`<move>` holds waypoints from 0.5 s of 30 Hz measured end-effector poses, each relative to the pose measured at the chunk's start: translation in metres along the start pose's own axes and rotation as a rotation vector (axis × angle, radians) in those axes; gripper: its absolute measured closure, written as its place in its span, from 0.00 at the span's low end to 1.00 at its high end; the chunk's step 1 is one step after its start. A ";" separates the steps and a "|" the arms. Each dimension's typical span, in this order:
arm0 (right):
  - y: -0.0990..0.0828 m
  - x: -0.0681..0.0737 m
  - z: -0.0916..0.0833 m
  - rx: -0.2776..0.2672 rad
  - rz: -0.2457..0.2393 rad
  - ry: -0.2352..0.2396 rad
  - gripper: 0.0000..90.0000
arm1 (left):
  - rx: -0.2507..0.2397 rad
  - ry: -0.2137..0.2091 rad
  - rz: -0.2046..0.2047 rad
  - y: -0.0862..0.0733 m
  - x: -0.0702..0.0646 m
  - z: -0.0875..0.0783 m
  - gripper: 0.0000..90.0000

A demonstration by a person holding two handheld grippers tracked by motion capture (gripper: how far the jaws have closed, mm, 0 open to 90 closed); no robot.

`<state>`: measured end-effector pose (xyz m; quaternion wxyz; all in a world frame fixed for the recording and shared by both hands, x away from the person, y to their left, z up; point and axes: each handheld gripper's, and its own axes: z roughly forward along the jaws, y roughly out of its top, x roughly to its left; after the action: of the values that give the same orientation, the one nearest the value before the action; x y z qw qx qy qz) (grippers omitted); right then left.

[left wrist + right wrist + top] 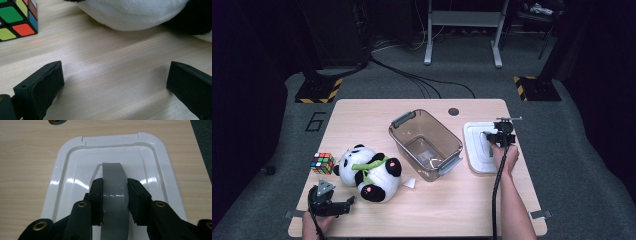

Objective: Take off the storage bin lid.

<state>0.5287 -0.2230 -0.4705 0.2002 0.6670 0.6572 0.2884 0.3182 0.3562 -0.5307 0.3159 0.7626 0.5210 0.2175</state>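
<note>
A white lid with a grey handle is at the right of the wooden table. My right gripper is shut on that handle, one pad pressing each side; it also shows in the high view as the right gripper over the lid. A clear grey bin stands open at the table's middle. A panda plush lies left of it, with a colour cube beside it. My left gripper rests open near the front left edge, just short of the panda and the cube.
A small white tag lies between the panda and the bin. A round cable hole sits near the table's far edge. Bare wood lies between the left gripper's jaws. Dark stands and cables are on the floor beyond the table.
</note>
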 end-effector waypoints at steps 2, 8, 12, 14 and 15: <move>-0.001 0.000 0.002 0.001 -0.002 -0.001 0.74 | 0.000 0.000 0.000 0.000 0.000 0.000 0.01; -0.002 0.000 0.002 0.003 -0.012 -0.006 0.73 | 0.000 0.000 0.000 0.000 0.000 0.000 0.01; -0.002 0.001 0.000 -0.002 -0.022 -0.005 0.64 | 0.000 0.000 0.000 0.000 0.000 0.000 0.01; -0.002 0.001 -0.003 -0.011 -0.044 -0.001 0.57 | 0.000 0.000 0.000 0.000 0.000 0.000 0.01; -0.001 0.002 -0.007 -0.011 -0.048 -0.004 0.51 | 0.000 0.000 0.000 0.000 0.000 0.000 0.01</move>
<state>0.5231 -0.2221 -0.4658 0.2122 0.6506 0.6708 0.2858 0.3183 0.3562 -0.5307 0.3159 0.7626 0.5209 0.2176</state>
